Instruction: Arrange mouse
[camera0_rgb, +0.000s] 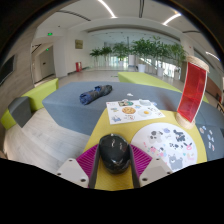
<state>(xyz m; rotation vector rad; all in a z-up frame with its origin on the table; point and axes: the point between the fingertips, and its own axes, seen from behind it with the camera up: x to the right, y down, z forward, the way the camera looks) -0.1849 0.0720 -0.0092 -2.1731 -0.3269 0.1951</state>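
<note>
A black computer mouse (113, 152) sits between my gripper's (114, 160) two fingers, over the near end of a yellow table (108, 128). Both pink pads, the left one (88, 160) and the right one (141, 160), press against the mouse's sides, so the gripper is shut on it. The mouse's underside and the table right below it are hidden.
A white sheet with coloured pictures (135, 110) lies further along the table. A white mat with black shapes (176, 146) lies to the right of the fingers. A red sign (192, 90) stands at the right. A dark roll (95, 94) lies on the grey floor beyond.
</note>
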